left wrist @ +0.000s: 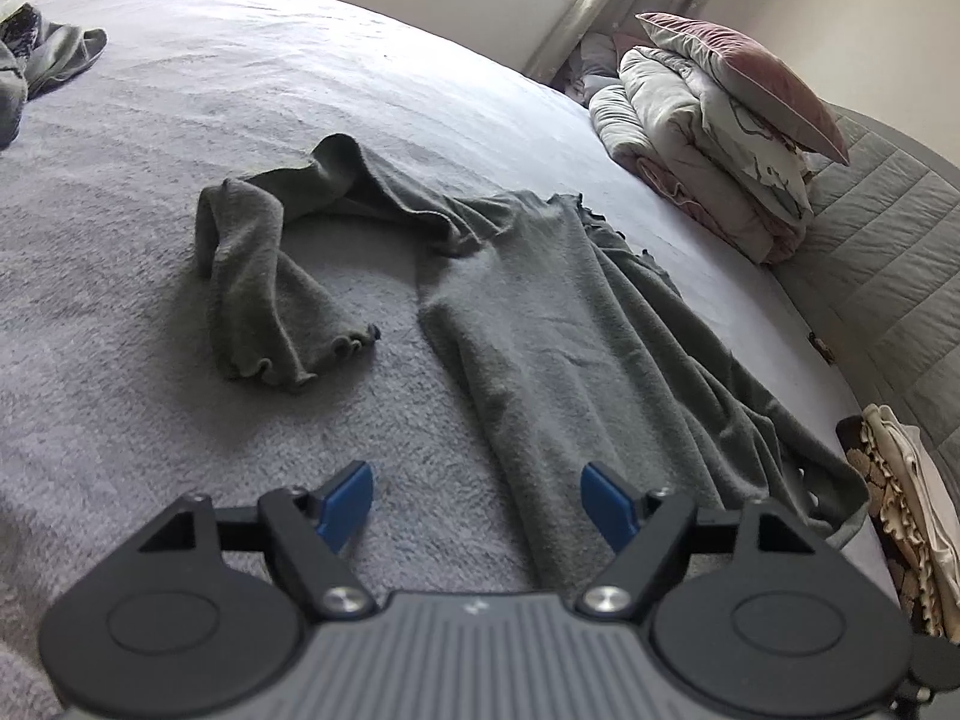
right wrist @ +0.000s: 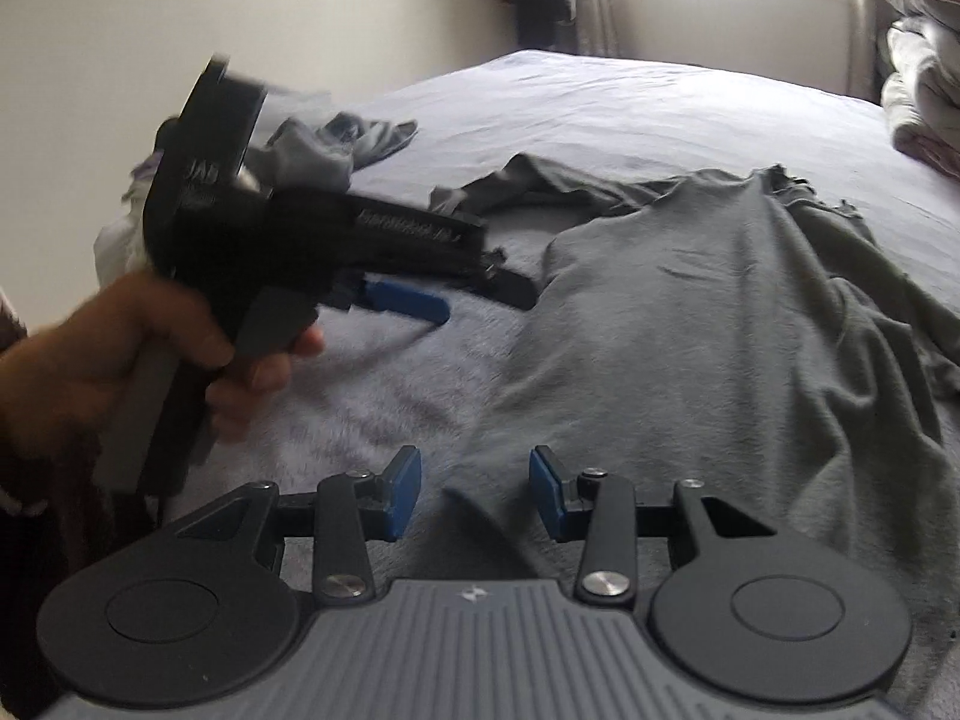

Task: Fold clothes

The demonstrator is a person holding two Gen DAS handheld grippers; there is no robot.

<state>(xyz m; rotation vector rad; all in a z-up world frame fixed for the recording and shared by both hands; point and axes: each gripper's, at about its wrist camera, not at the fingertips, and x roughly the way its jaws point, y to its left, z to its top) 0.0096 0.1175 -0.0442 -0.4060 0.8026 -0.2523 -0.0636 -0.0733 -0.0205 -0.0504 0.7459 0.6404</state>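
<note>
A grey long-sleeved top (left wrist: 558, 324) lies spread on the bed (left wrist: 252, 90), one sleeve (left wrist: 258, 276) bent back toward me at the left. My left gripper (left wrist: 480, 498) hovers open over the top's near edge, its blue pads (left wrist: 354, 501) wide apart and pressing on nothing. In the right wrist view the same top (right wrist: 708, 324) fills the right half. My right gripper (right wrist: 477, 492) stands open just above its near left edge, and the cloth lies loose below the gap. A hand (right wrist: 108, 360) holds the left gripper (right wrist: 468, 300) at the left, pointing at the top.
A heap of other clothes (left wrist: 48, 54) lies at the bed's far left corner. Folded bedding (left wrist: 690, 168) with a pink pillow (left wrist: 750, 72) is stacked at the right by the quilted headboard (left wrist: 888, 228). A ruffled garment (left wrist: 900, 510) lies at the right edge.
</note>
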